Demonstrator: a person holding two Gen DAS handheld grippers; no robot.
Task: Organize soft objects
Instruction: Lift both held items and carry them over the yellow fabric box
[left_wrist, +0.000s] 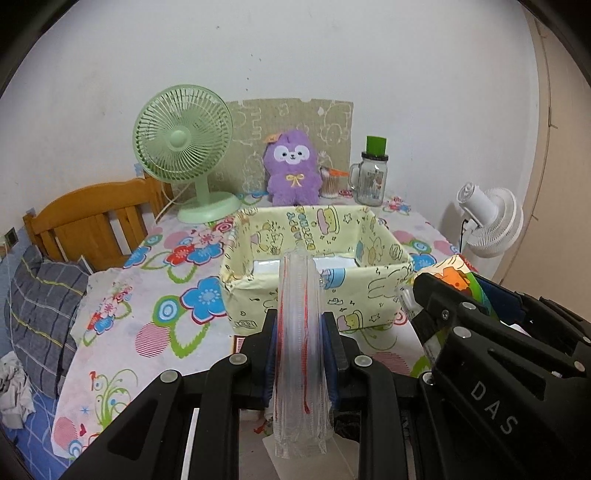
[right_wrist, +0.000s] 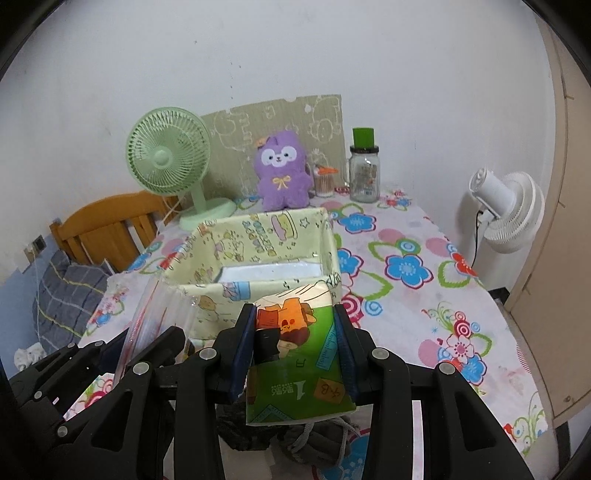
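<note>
**Both grippers hold soft packs above the flowered table, in front of the lined box**

The left gripper (left_wrist: 301, 332) is clenched on a clear plastic pack with red lines (left_wrist: 301, 350); its blue pads press the pack from both sides, and the pack stands upright between them, running from the bottom of the left wrist view up toward 12 o'clock, where its top edge overlaps the near wall of the box. In the right wrist view the same pack shows at 9 o'clock as a tilted clear sheet (right_wrist: 155, 317) beside the left gripper's black frame.

The right gripper (right_wrist: 295, 332) is clamped on a green cartoon-printed tissue pack (right_wrist: 295, 369), with the pads squeezing its two sides. In the left wrist view this gripper and its pack (left_wrist: 454, 280) sit at 3 o'clock, just beside the box's right corner.

The yellow cartoon-lined box (left_wrist: 373, 299) stands open on the flowered tablecloth (left_wrist: 155, 332), at the centre of both views; a white surface shows on its floor. Beyond it, toward 12 o'clock, a purple plush toy (left_wrist: 293, 166) leans against a cardboard panel. A green desk fan (left_wrist: 184, 147) stands at 11 o'clock, a glass jar with a green cap (left_wrist: 371, 177) at 1 o'clock, and a white fan (left_wrist: 491, 221) at 2 o'clock off the table. A dark grey cloth bundle (right_wrist: 321, 439) lies on the table under the right gripper.
</note>
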